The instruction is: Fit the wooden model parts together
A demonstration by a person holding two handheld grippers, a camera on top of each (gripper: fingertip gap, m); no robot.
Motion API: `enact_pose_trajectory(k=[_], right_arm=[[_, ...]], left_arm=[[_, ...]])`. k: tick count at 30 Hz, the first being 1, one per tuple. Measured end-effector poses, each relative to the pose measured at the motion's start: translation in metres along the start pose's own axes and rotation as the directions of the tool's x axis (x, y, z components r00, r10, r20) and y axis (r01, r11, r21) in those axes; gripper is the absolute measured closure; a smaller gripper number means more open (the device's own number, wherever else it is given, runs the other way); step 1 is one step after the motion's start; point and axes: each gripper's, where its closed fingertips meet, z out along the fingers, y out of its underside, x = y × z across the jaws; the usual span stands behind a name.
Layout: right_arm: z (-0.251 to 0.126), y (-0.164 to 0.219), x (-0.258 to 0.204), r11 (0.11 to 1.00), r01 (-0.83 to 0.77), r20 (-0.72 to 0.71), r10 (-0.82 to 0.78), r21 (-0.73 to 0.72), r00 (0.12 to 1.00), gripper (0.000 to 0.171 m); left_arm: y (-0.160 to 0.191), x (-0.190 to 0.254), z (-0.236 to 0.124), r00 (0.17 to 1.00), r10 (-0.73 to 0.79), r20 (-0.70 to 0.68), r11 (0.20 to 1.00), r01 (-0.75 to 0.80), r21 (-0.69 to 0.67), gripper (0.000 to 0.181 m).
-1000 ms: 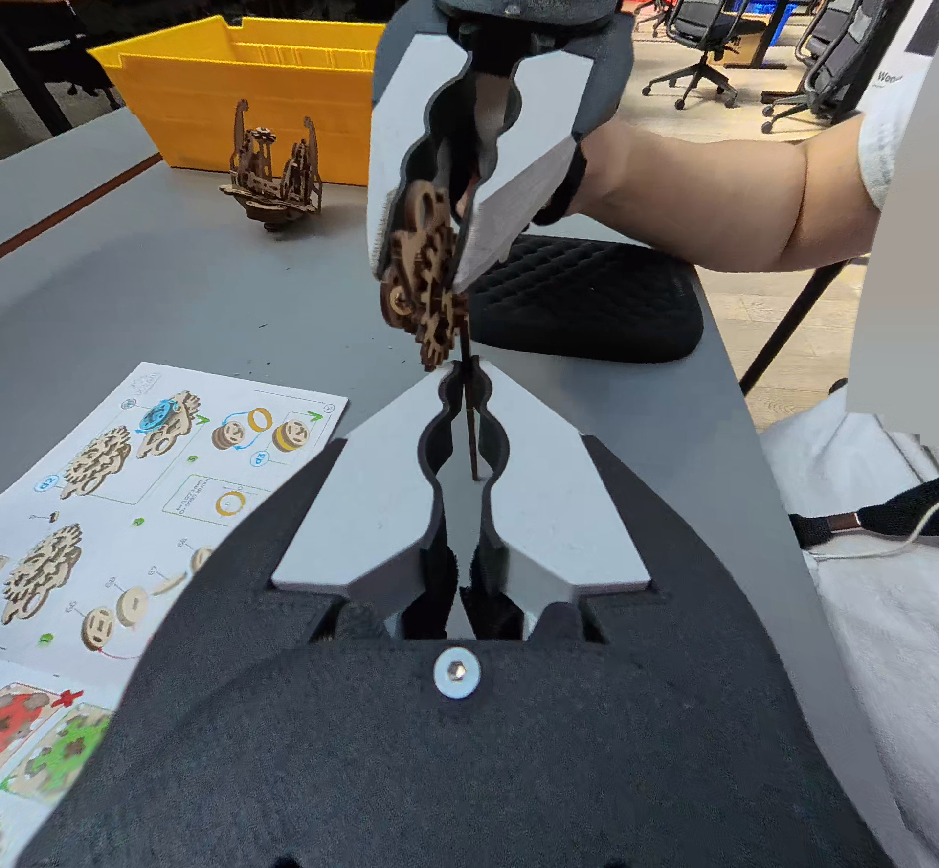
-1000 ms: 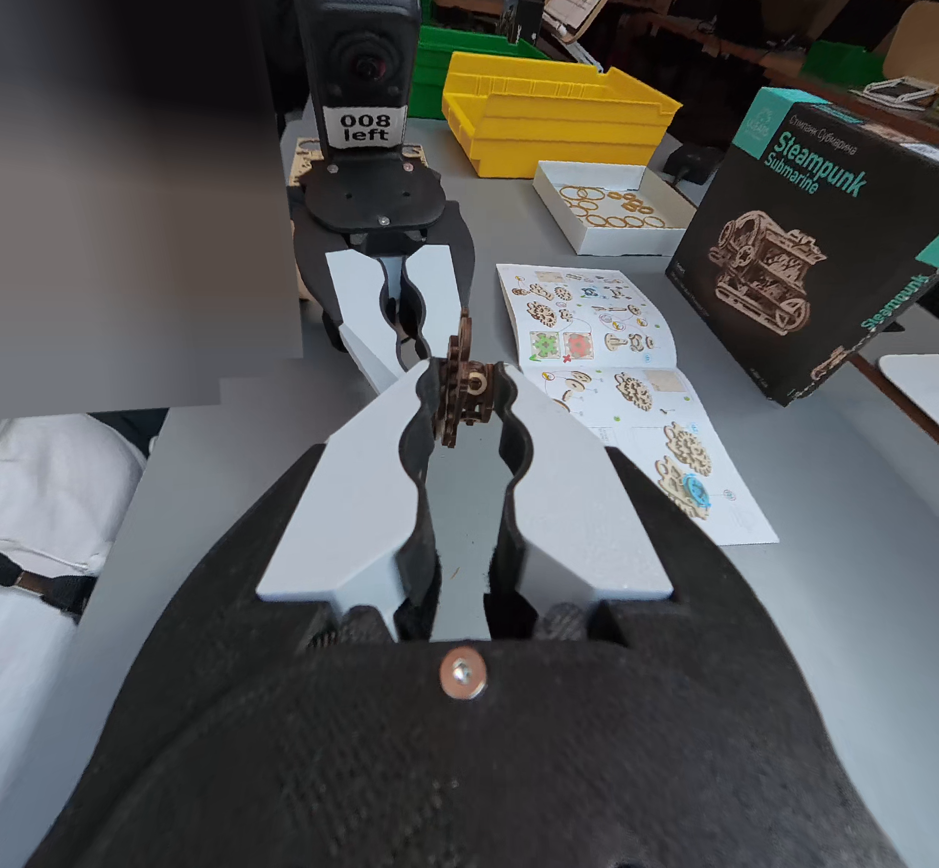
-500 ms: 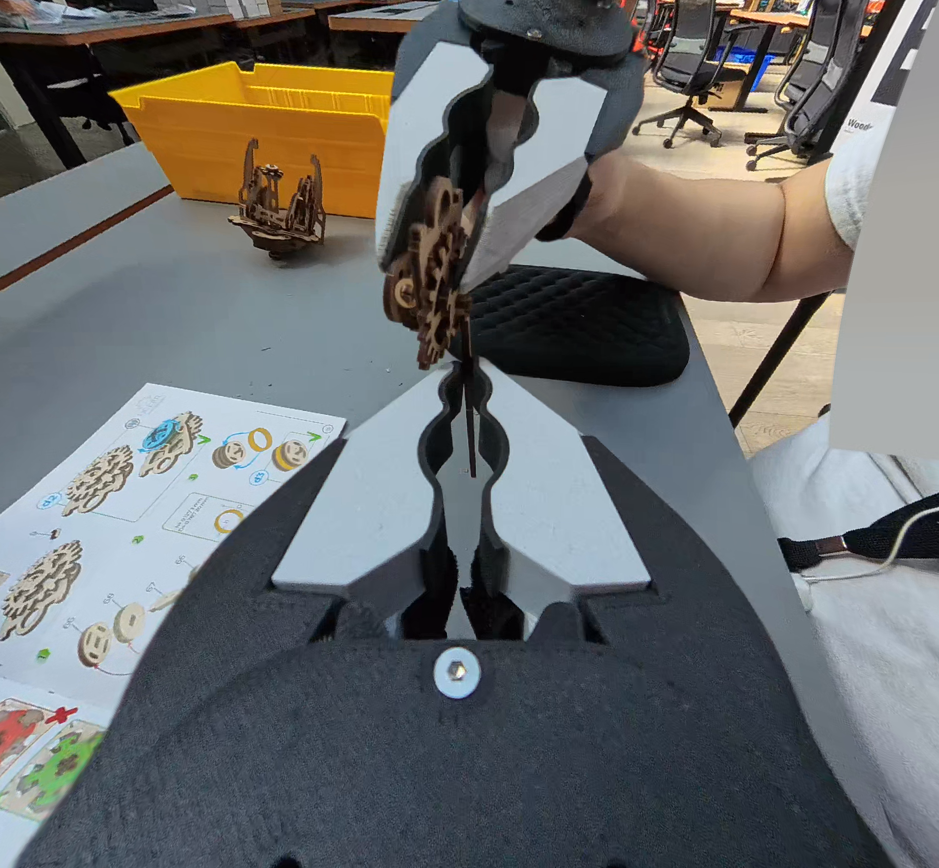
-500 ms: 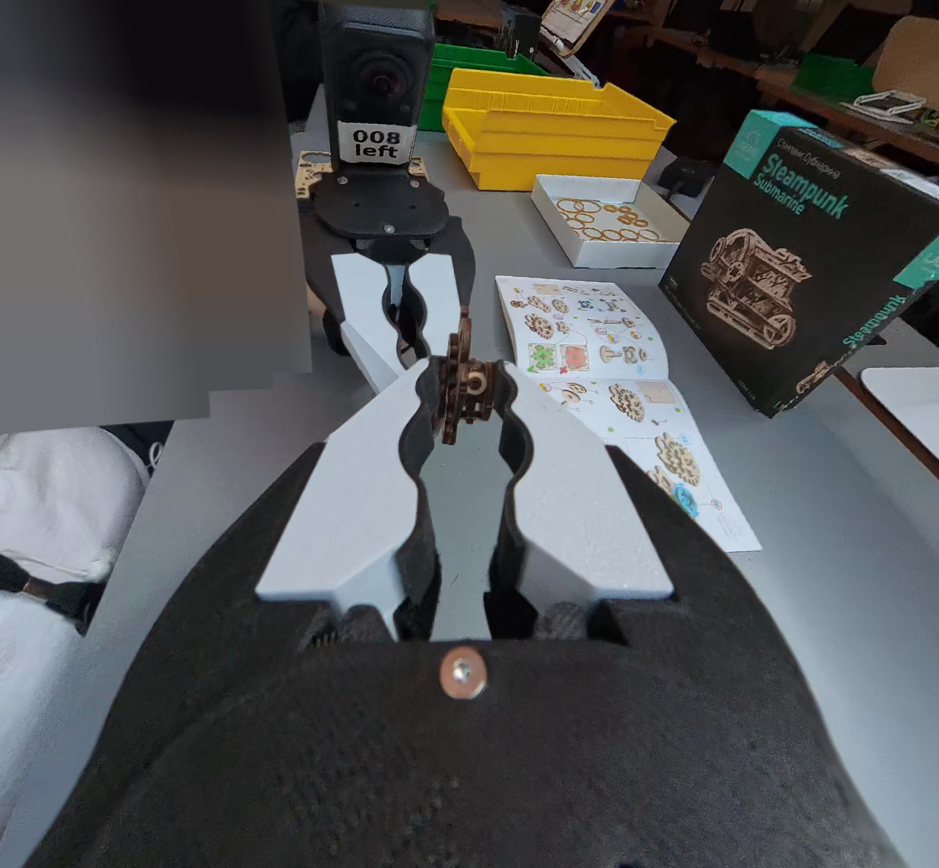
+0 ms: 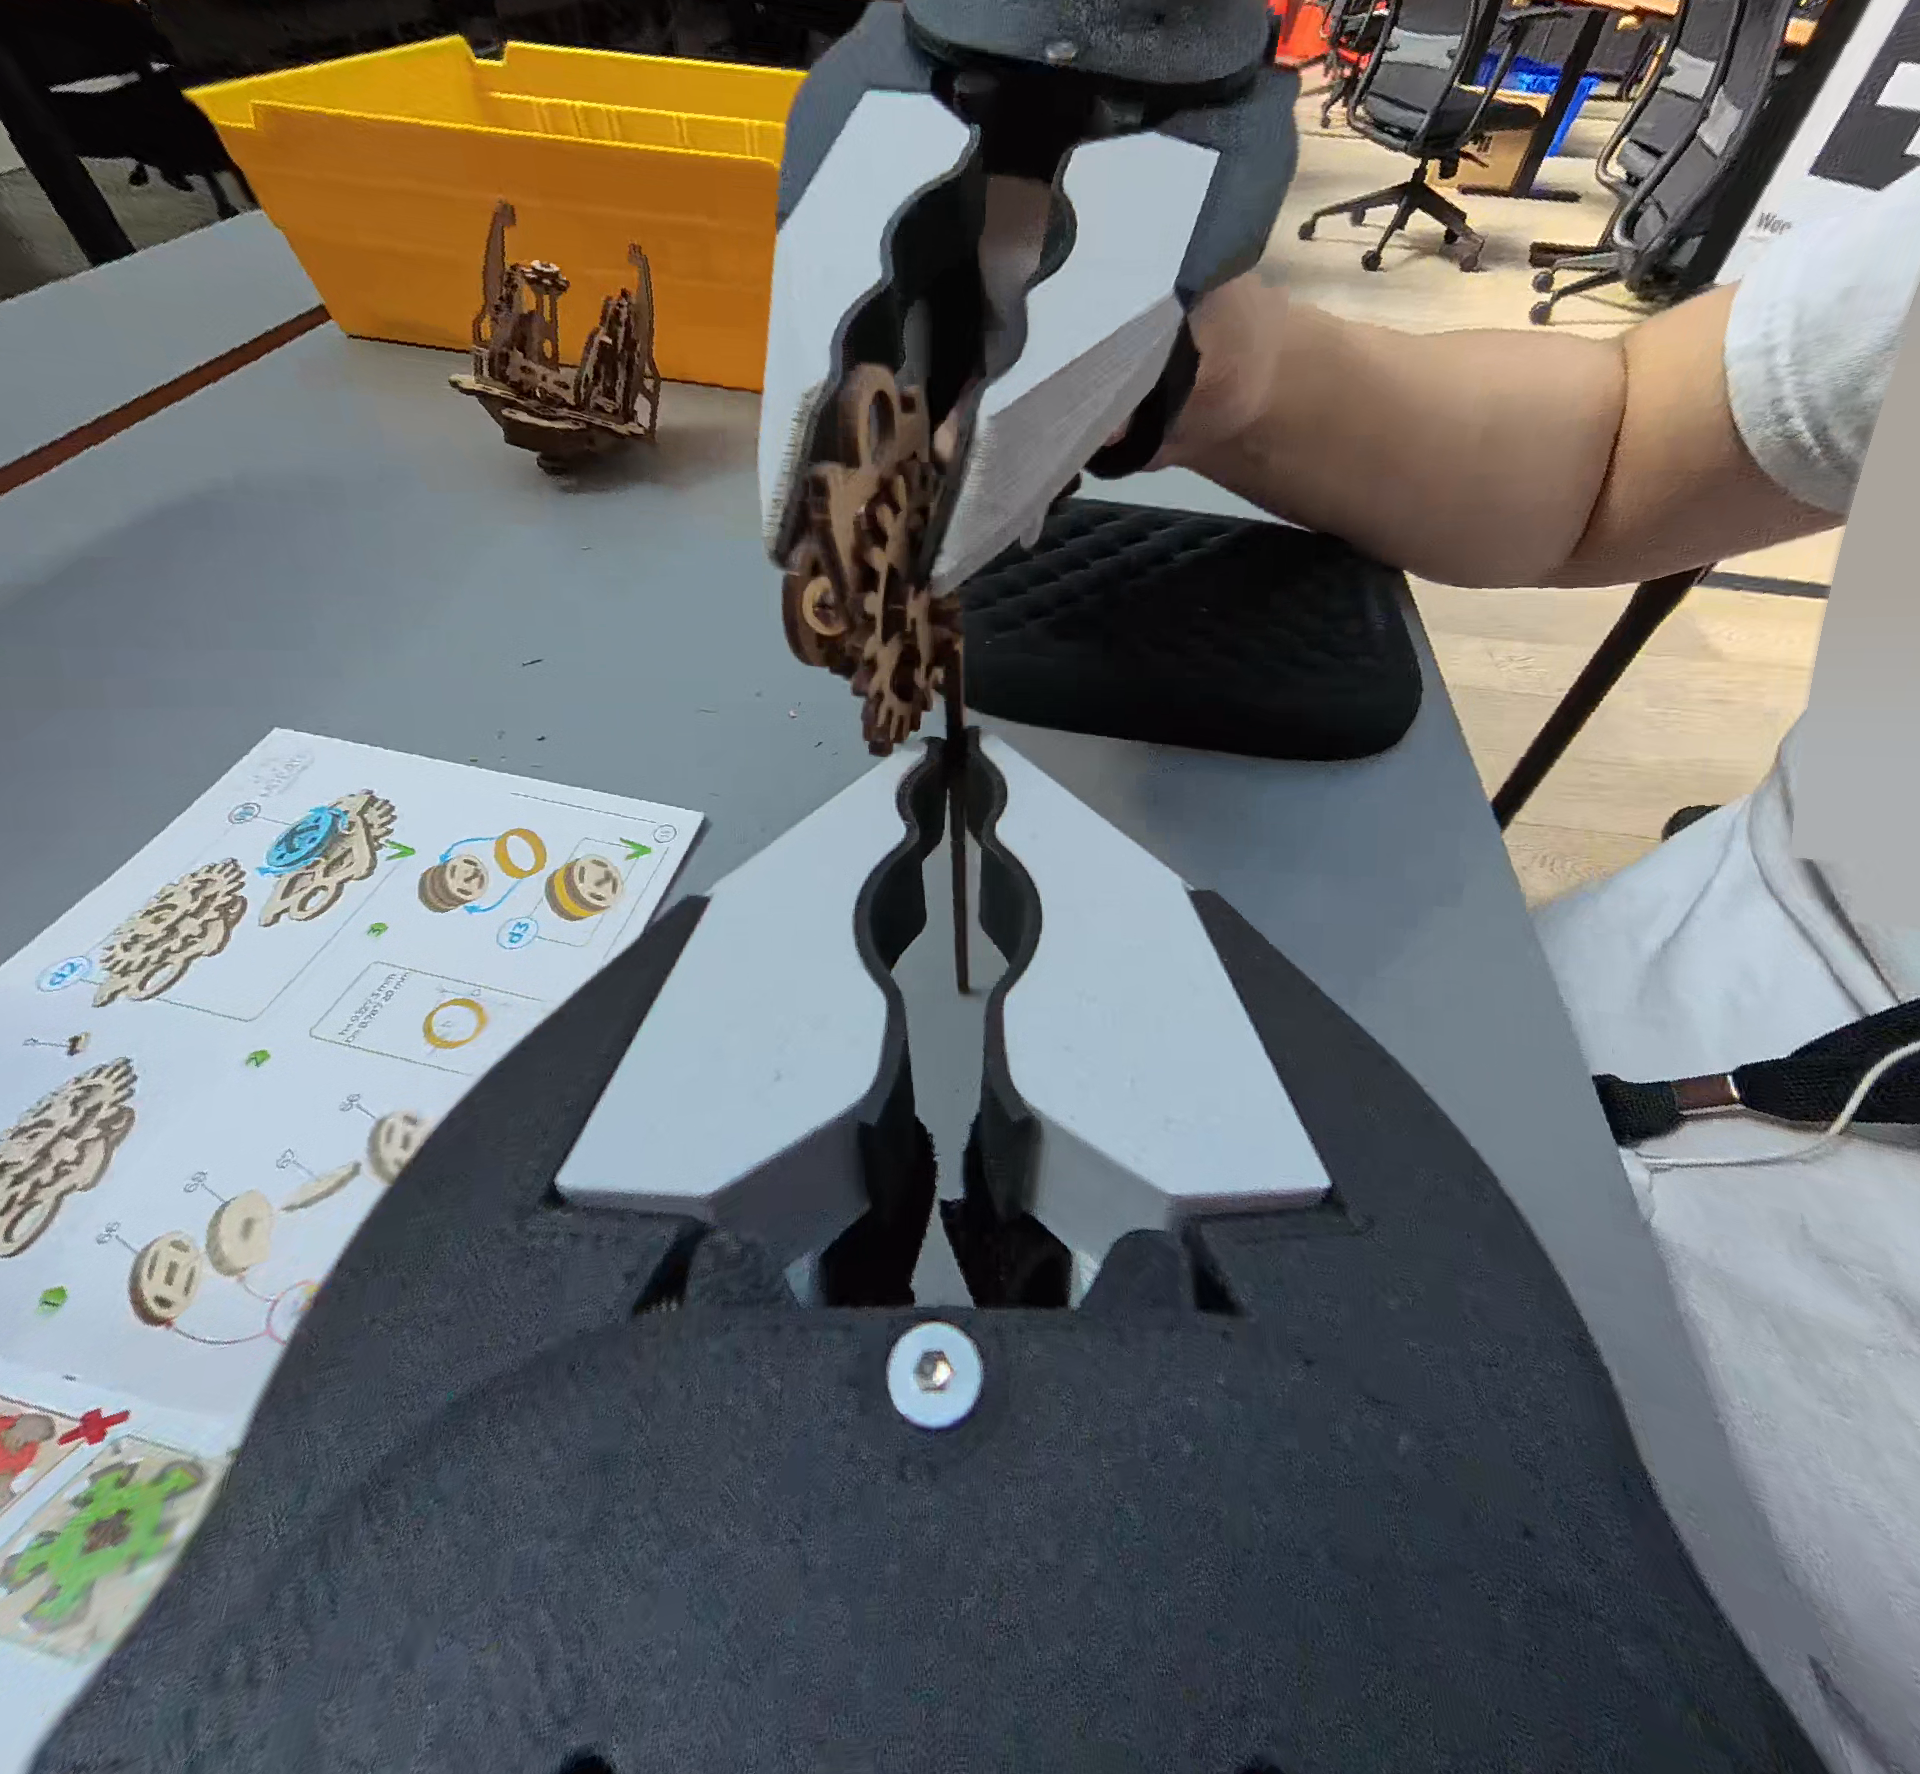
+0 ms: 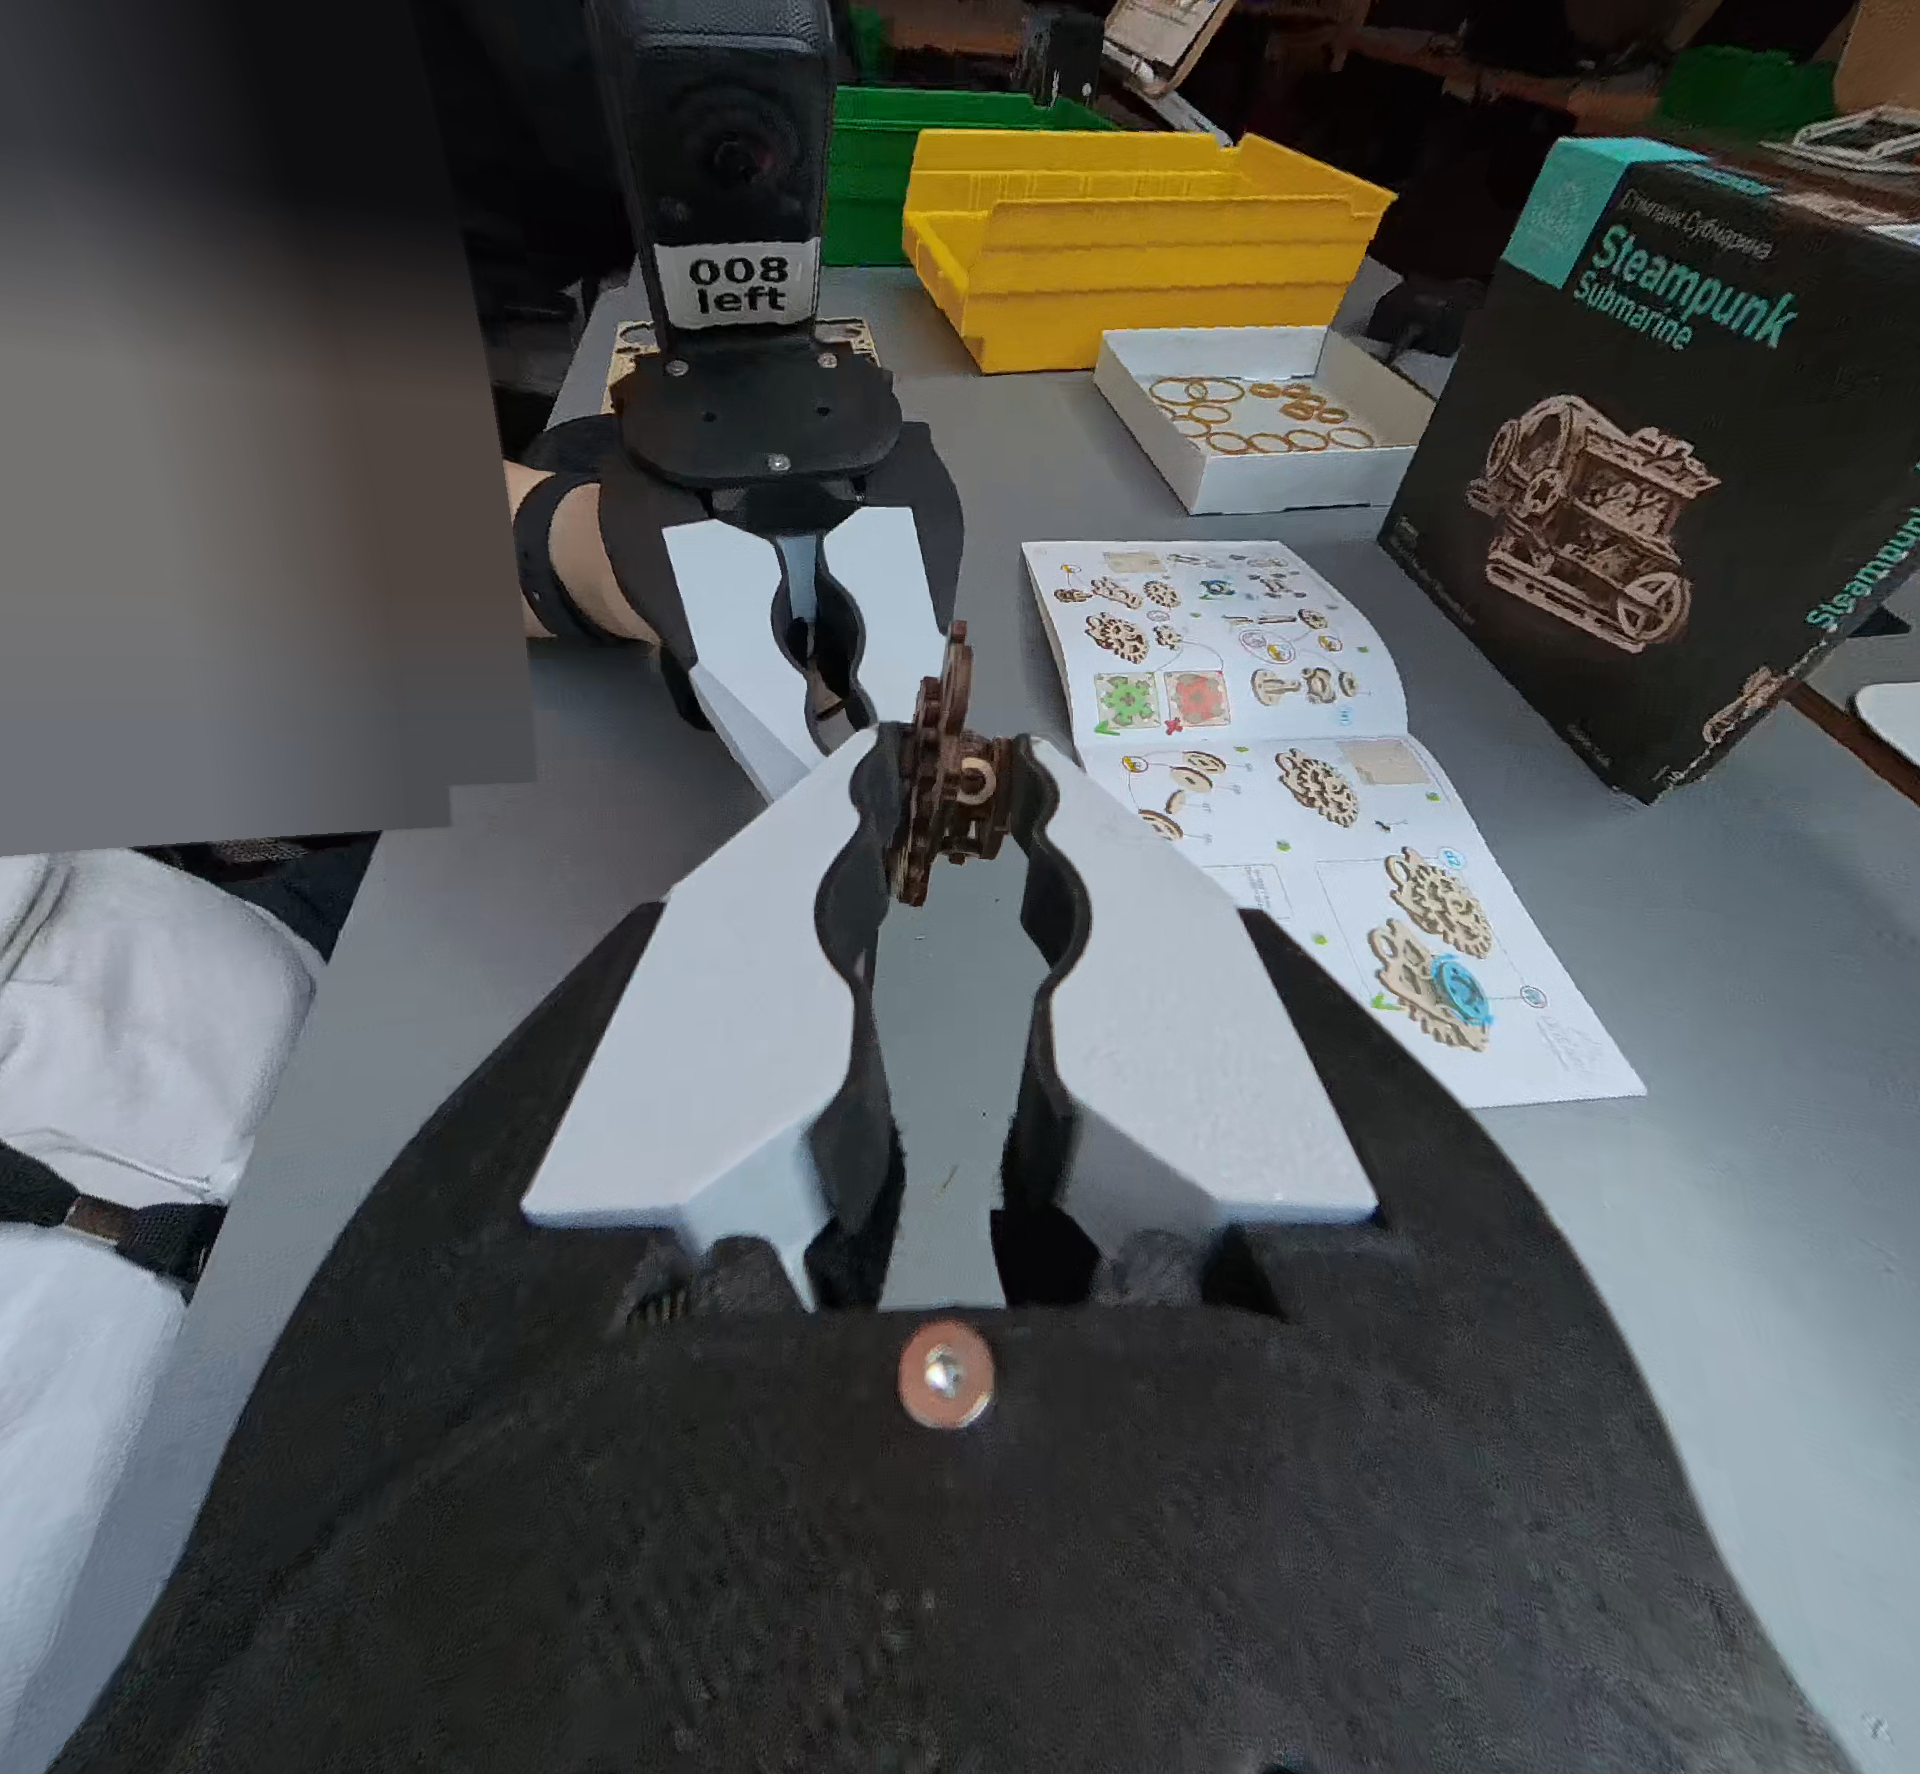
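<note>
In the left wrist view my left gripper (image 5: 951,758) is shut on a thin dark wooden stick (image 5: 958,883) that stands upright between its tips. My right gripper (image 5: 873,540) reaches in from above, shut on a brown wooden gear assembly (image 5: 878,602). The assembly's lower edge touches the stick's top end. In the right wrist view my right gripper (image 6: 951,763) holds the same gear assembly (image 6: 951,794) at its tips, with the left gripper (image 6: 831,716) just beyond it, pointing back at me. A person's forearm (image 5: 1403,446) is behind the right gripper.
On the grey table (image 5: 312,561) are an instruction sheet (image 5: 312,945), a partly built wooden model (image 5: 561,363), a yellow bin (image 5: 499,155) and a black pad (image 5: 1174,633). A dark kit box (image 6: 1662,457), a white tray of rings (image 6: 1257,425) and another yellow bin (image 6: 1132,249) stand farther off. My two grippers' fingertips are within a few centimetres of each other.
Both grippers stay shut and close together. The pair has shifted slightly over the table, and the gear assembly stays at the stick's top end.
</note>
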Motion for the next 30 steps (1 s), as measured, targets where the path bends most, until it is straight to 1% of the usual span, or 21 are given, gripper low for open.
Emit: enact_pose_trajectory(k=[1,3,4,5,6,7,9,10,13,15,20,23,30], right_arm=[[-0.002,-0.001,-0.001,1.000,0.013,-0.003,-0.013,-0.022,1.000,0.151],[-0.006,-0.016,-0.007,0.986,0.165,-0.049,-0.165,-0.015,0.985,0.151],[-0.003,-0.011,-0.007,0.986,0.162,-0.045,-0.163,-0.028,0.986,0.151],[0.001,0.001,-0.001,0.994,0.100,-0.045,-0.101,-0.042,0.994,0.150],[-0.001,0.001,0.001,1.000,0.014,-0.004,-0.014,-0.001,1.000,0.150],[-0.002,0.002,0.002,0.999,-0.033,0.020,0.033,-0.012,0.999,0.151],[-0.002,0.003,0.003,0.997,-0.066,0.028,0.067,-0.043,0.997,0.151],[0.000,0.005,0.003,0.991,-0.114,0.042,0.117,-0.074,0.992,0.150],[0.003,0.004,0.003,0.930,-0.338,0.104,0.354,-0.144,0.930,0.150],[0.004,0.001,0.004,0.889,-0.420,0.128,0.445,-0.183,0.886,0.151],[0.009,-0.002,0.003,0.858,-0.442,0.137,0.486,-0.261,0.863,0.151],[0.013,-0.003,0.005,0.822,-0.501,0.152,0.551,-0.272,0.821,0.151],[0.022,0.003,0.012,0.758,-0.590,0.177,0.644,-0.280,0.744,0.151]], left_arm=[[-0.004,0.002,-0.001,1.000,-0.017,-0.013,1.000,0.017,0.013,0.181],[-0.011,0.004,-0.003,0.999,0.036,0.005,0.999,-0.036,0.041,0.181],[-0.003,0.003,0.001,0.999,0.046,0.014,0.999,-0.046,0.003,0.180],[0.001,0.001,0.002,1.000,0.020,0.002,1.000,-0.020,-0.003,0.181],[0.000,0.002,0.001,0.999,-0.030,-0.031,0.999,0.031,0.012,0.181],[0.000,0.004,0.001,0.994,-0.083,-0.066,0.996,0.083,0.009,0.181],[0.000,0.007,0.001,0.972,-0.193,-0.134,0.981,0.194,-0.009,0.181],[-0.001,0.010,0.001,0.950,-0.260,-0.173,0.965,0.260,-0.022,0.181],[-0.009,0.015,-0.002,0.874,-0.409,-0.261,0.906,0.422,-0.006,0.181],[-0.013,0.014,-0.005,0.845,-0.453,-0.284,0.879,0.477,0.016,0.181],[-0.015,0.015,-0.011,0.818,-0.488,-0.305,0.855,0.518,0.018,0.181],[-0.017,0.012,-0.015,0.783,-0.527,-0.329,0.825,0.564,0.021,0.181],[-0.010,0.004,-0.020,0.745,-0.587,-0.315,0.784,0.620,0.007,0.181]])
